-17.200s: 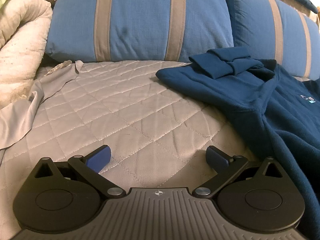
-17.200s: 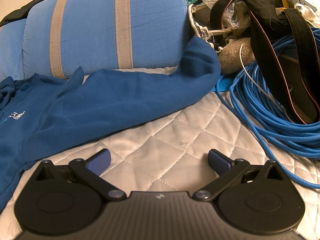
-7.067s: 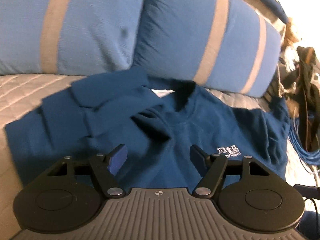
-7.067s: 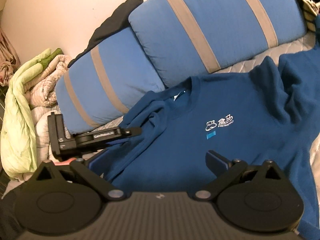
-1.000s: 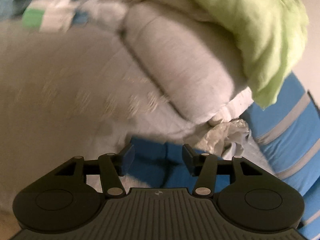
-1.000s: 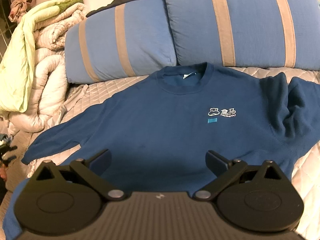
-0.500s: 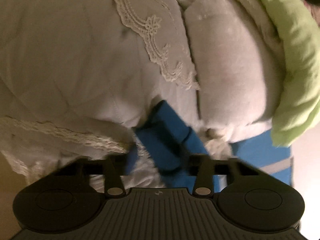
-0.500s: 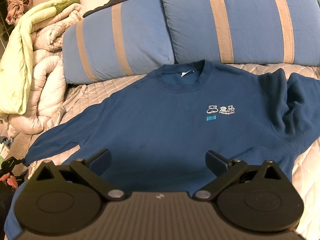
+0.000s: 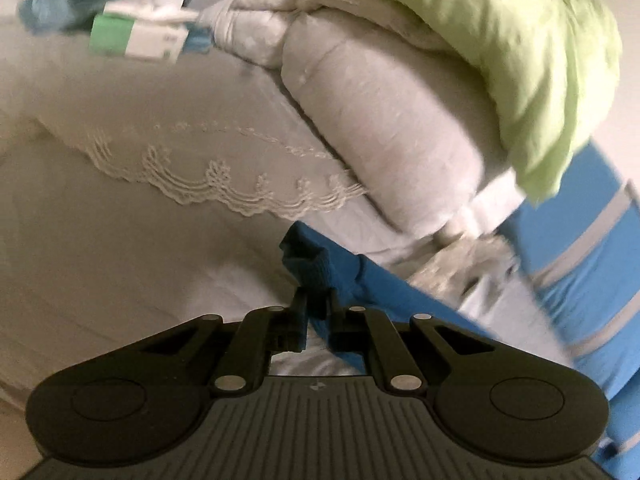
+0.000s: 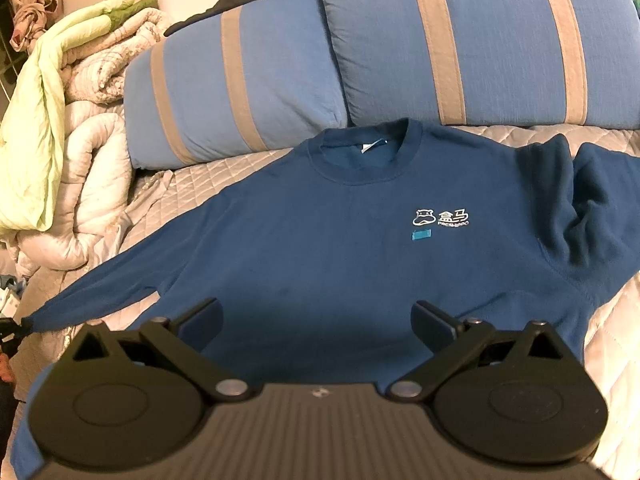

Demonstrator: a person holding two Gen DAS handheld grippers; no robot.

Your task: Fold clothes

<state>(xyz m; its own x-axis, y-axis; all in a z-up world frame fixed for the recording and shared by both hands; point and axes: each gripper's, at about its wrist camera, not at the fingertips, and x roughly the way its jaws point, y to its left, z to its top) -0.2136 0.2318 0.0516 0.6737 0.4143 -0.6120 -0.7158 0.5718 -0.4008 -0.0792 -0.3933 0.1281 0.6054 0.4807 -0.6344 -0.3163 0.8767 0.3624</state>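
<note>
Left wrist: left gripper (image 9: 318, 312) pinches sweatshirt (image 10: 320, 240) cuff (image 9: 308, 260); right gripper (image 10: 316, 320) hovers, jaws spread.

blue sweatshirt (image 10: 320, 248), face up, one sleeve outstretched

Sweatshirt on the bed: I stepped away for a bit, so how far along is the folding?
Done: the sweatshirt lies face up and spread. In hand: the left gripper is shut on the cuff of one stretched-out sleeve. Left: the other sleeve is bunched, no fold shows, and the right gripper hovers open.
</note>
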